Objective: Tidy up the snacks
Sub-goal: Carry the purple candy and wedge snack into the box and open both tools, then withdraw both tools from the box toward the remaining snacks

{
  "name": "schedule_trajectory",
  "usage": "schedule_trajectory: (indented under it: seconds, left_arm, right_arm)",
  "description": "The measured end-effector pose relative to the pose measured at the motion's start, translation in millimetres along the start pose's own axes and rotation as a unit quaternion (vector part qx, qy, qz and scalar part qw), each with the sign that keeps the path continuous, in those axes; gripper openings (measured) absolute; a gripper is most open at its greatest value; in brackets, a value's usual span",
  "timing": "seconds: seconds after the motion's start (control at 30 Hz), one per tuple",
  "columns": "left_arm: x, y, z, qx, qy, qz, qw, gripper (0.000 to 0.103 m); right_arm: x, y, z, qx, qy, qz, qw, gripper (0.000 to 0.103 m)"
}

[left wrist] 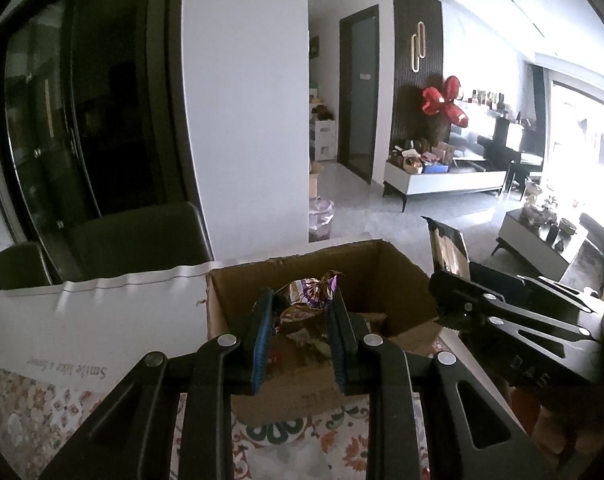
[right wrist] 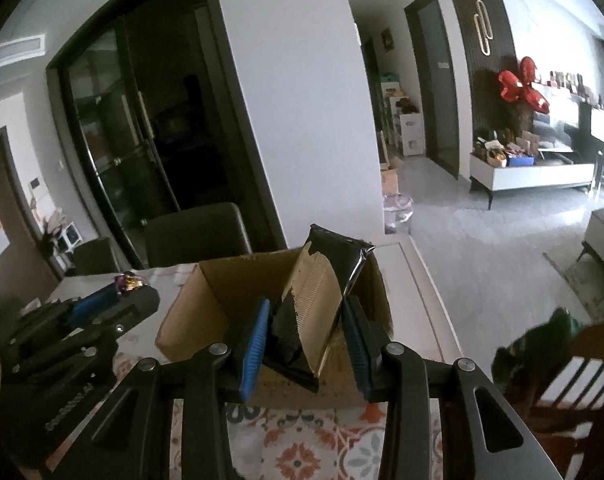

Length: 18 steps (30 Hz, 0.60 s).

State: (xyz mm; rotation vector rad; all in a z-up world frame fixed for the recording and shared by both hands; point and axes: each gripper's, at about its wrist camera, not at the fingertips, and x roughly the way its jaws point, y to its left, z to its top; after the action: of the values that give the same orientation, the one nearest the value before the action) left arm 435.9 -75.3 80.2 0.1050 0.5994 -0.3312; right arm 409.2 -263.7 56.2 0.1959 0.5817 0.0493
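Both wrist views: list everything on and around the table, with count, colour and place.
open brown cardboard box: one, on the table, ahead of both grippers
crinkled purple snack wrapper: one, in the left gripper
black foil snack packet: one, black and tan, in the right gripper
floral patterned tablecloth: one, orange and grey, under the box
dark chairs: two, behind the table
left gripper: one, black, blue pads
right gripper: one, black, blue pads

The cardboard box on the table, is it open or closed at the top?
Open. The cardboard box shows its bare inner walls from above, and no flap covers it. The right gripper holds a black packet above it.
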Motion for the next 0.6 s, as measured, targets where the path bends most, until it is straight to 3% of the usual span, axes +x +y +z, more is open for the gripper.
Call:
schedule_trajectory:
  seconds: [0.3, 0.47, 0.5, 0.53, 0.6]
  left_arm:
    - [51.1, 7.1, 13.3, -0.014, 0.045, -0.007, 0.9989, 0.029]
    - [58.7, 8.3, 14.0, -0.018, 0.046, 0.009, 0.9987, 0.053]
    - [57.8, 9.3, 13.3, -0.018, 0.047, 0.016, 0.9986, 0.059]
    - [55.8, 10.4, 11.9, -0.02, 0.048, 0.019, 0.9985, 0.063]
    - [49.4, 12.2, 8.4, -0.022, 0.046, 0.021, 0.9985, 0.064]
  right_arm:
    - [35.5, 1.2, 15.7, -0.032, 0.014, -0.004, 0.999, 0.038]
    - [50.6, -2.1, 16.3, -0.031, 0.028, -0.002, 0.999, 0.041]
    - [52.3, -2.2, 16.6, -0.032, 0.032, -0.001, 0.999, 0.044]
    - [53.8, -2.5, 16.7, -0.033, 0.036, -0.001, 0.999, 0.054]
    - [51.9, -0.2, 14.7, -0.032, 0.033, -0.011, 0.999, 0.057]
